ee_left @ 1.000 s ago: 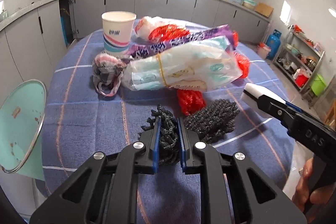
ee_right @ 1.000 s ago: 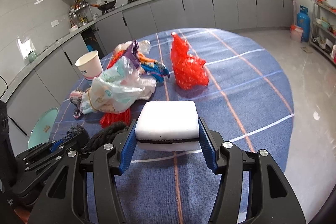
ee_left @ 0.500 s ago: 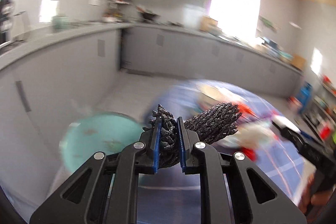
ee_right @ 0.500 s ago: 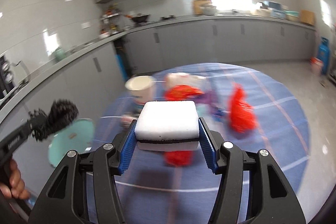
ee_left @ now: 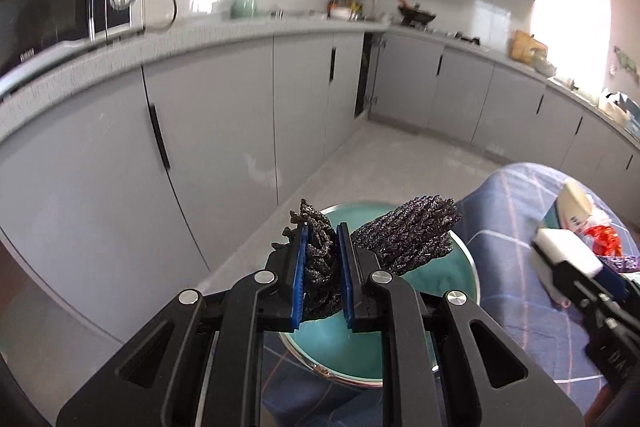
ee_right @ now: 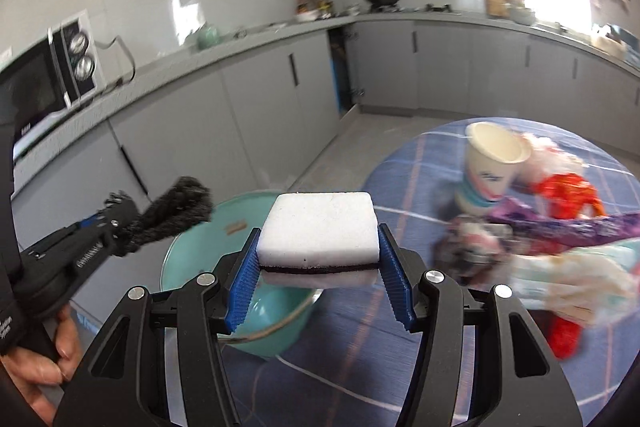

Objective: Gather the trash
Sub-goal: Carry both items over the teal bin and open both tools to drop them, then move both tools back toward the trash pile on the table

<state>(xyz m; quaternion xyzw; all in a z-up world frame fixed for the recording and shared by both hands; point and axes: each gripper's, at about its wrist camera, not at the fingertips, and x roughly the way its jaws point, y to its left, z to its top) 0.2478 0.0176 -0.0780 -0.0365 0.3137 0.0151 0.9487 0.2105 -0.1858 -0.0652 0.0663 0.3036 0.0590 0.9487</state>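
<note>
1. My left gripper (ee_left: 322,259) is clamped tight on a dark steel-wool scrubber (ee_left: 404,239); one bunched part sits between the blue pads and the larger lobe sticks out to the right of the jaws.
2. In the left wrist view the scrubber hangs over a teal basin (ee_left: 460,279) that stands beside the table (ee_left: 516,195) with its blue checked cloth.
3. My right gripper (ee_right: 318,269) holds a white sponge (ee_right: 318,227) with a dark underside; the jaws stand at a middling width, pressed against the sponge's two short sides.
4. The sponge is above the near rim of the basin (ee_right: 188,259) in the right wrist view (the left gripper and its scrubber show at the left there, over the basin's far side).
5. Trash on the table: a paper cup (ee_right: 492,163), red plastic netting (ee_right: 568,191), a purple wrapper (ee_right: 560,227) and a pale plastic bag (ee_right: 572,275), all motion-blurred.
6. A hand (ee_right: 48,359) grips the left tool's handle at the lower left edge.
</note>
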